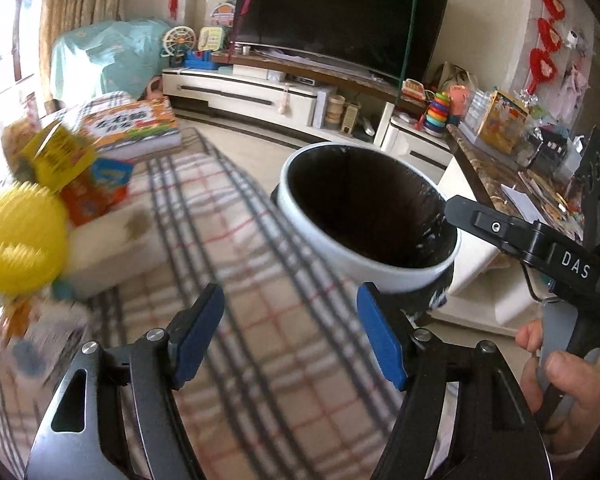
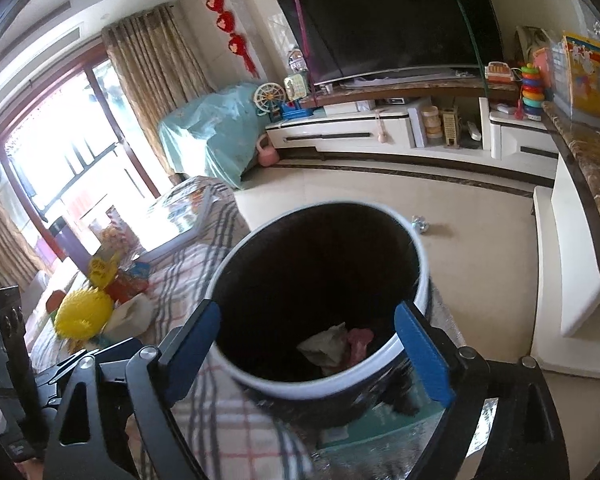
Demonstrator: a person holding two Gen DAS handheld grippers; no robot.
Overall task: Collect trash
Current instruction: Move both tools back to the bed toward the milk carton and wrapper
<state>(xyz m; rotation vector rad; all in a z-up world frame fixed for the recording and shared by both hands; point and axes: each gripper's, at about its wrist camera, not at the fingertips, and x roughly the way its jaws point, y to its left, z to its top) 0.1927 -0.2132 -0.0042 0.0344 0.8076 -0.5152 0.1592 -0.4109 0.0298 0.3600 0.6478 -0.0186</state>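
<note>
1. The left gripper (image 1: 290,336) stands wide over the plaid cloth (image 1: 260,280), holding nothing.
2. The right gripper (image 2: 308,354) gapes wide, empty, above the bin (image 2: 416,276).
3. Crumpled trash (image 2: 336,344) lies inside the bin at 6 o'clock.
4. A small wad (image 2: 420,224) sits on the floor at 1 o'clock.

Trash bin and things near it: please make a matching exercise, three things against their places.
Things:
1. crumpled trash
2. spiky yellow ball
3. small shiny scrap

Places:
A. on the floor beyond the trash bin
B. on the plaid cloth, left of the bin
C. inside the bin, at the bottom

Pairs: 1-C, 2-B, 3-A
</note>
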